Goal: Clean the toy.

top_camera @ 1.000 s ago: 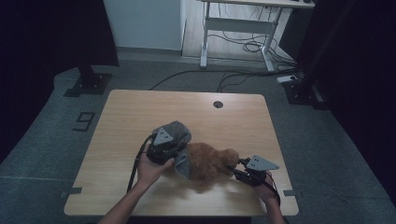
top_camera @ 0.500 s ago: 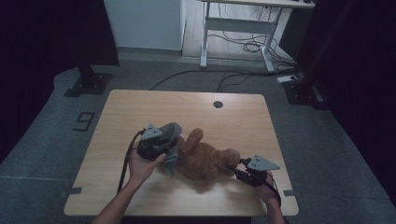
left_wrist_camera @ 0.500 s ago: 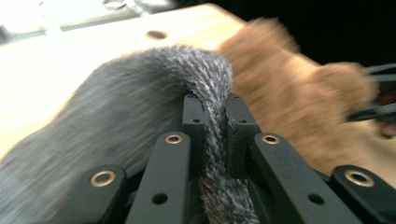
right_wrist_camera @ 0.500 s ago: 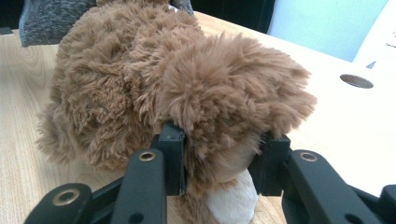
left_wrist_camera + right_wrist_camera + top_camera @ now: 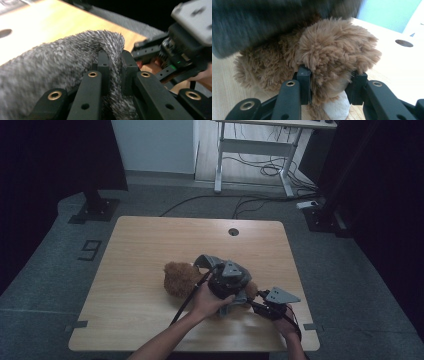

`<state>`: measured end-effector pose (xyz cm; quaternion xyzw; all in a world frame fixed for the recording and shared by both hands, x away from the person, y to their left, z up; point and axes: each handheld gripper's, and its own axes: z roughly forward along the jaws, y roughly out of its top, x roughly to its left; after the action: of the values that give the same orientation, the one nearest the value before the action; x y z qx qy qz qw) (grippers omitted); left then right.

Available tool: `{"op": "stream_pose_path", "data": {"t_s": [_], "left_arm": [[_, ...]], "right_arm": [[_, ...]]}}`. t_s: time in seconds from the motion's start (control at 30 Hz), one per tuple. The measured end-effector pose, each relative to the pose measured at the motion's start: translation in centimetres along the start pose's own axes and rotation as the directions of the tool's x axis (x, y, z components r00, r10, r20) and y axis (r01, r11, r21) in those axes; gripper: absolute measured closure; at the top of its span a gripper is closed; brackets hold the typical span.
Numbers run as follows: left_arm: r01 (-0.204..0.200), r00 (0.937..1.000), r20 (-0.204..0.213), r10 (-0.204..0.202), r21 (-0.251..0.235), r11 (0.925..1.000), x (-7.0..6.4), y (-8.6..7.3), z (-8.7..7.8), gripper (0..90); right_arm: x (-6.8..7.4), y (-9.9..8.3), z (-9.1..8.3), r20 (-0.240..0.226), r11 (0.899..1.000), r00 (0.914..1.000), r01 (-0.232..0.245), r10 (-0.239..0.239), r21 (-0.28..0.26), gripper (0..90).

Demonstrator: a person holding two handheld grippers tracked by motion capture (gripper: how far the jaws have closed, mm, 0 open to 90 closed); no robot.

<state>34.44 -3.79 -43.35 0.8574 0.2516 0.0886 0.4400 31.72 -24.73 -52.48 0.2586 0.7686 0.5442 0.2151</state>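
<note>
Grey fuzzy cloth (image 5: 62,67) is pinched between the narrowly set jaws of the left claw (image 5: 115,67), a fold of it rising between them. In the right gripper view, the right claw (image 5: 329,86) grasps a brown plush toy (image 5: 332,52) by a limb with a white paw pad, its jaws pressed into the fur on both sides. From above, the left claw (image 5: 226,282) sits over the toy (image 5: 177,277), the right claw (image 5: 260,306) just beside it. The toy lies on the wooden surface (image 5: 150,240), toward its near right part.
</note>
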Motion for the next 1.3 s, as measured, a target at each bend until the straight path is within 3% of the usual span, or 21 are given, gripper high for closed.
{"op": "stream_pose_path", "data": {"t_s": [0.07,0.23,0.43,0.47,0.6,0.63,0.7,0.83,0.93,1.03,1.07,1.2,1.3], "left_arm": [[-0.009,0.9997,-0.023,0.009,0.030,0.9995,0.2,-0.6,0.9,80.8],[0.054,0.9982,-0.029,-0.053,0.024,0.9983,2.1,-2.2,0.4,80.7],[0.049,0.9944,-0.093,-0.048,0.005,0.9988,3.6,-3.1,-2.4,80.7],[0.062,0.9911,-0.118,-0.063,-0.010,0.9980,4.4,-3.6,-3.8,80.8],[0.092,0.9797,-0.177,-0.095,-0.025,0.9954,6.3,-4.9,-6.2,81.0],[0.106,0.9772,-0.182,-0.109,-0.028,0.9940,6.9,-5.3,-6.8,81.0],[0.150,0.9757,-0.154,-0.156,-0.052,0.9874,7.9,-6.1,-7.9,81.3],[0.162,0.9728,-0.154,-0.173,-0.084,0.9832,8.5,-6.8,-9.3,81.5],[0.161,0.9609,-0.209,-0.181,-0.111,0.9807,9.4,-7.2,-11.0,81.1],[0.199,0.9476,-0.231,-0.221,-0.114,0.9734,10.8,-7.9,-11.7,80.7],[0.215,0.9438,-0.231,-0.236,-0.113,0.9701,11.4,-8.3,-11.8,80.7],[0.300,0.9308,-0.174,-0.322,-0.138,0.9438,13.2,-9.7,-11.8,80.7],[0.318,0.9188,-0.197,-0.342,-0.145,0.9370,13.6,-10.0,-12.1,80.9]], "right_arm": [[0.0,0.0,0.0,0.000,1.000,1.0000,0.001,-0.001,0.000,62.0],[0.0,-0.1,0.0,0.002,1.000,1.0000,0.000,0.000,0.002,61.9],[0.0,-0.2,-0.1,0.003,1.000,1.0000,-0.004,0.004,0.001,61.9],[0.0,-0.2,-0.1,0.003,1.000,1.0000,-0.005,0.005,0.001,61.9],[0.0,-0.3,-0.2,0.003,1.000,1.0000,-0.007,0.007,0.004,61.9],[-0.1,-0.3,-0.2,0.003,1.000,1.0000,-0.008,0.008,0.001,61.8],[-0.1,-0.4,-0.1,0.001,1.000,0.9999,-0.014,0.014,-0.003,61.8],[0.0,-0.3,0.0,0.008,1.000,0.9999,-0.009,0.009,0.002,61.8],[0.0,-0.4,0.0,0.015,1.000,0.9998,-0.010,0.010,0.005,61.8],[-0.2,-0.5,-0.1,0.018,1.000,0.9997,-0.015,0.015,0.004,61.9],[-0.2,-0.5,-0.1,0.017,1.000,0.9997,-0.015,0.015,0.004,61.8],[-0.2,-0.6,0.0,0.017,1.000,0.9998,-0.015,0.015,-0.001,61.8],[-0.1,-0.5,0.0,0.018,1.000,0.9997,-0.015,0.015,0.000,61.8]]}}
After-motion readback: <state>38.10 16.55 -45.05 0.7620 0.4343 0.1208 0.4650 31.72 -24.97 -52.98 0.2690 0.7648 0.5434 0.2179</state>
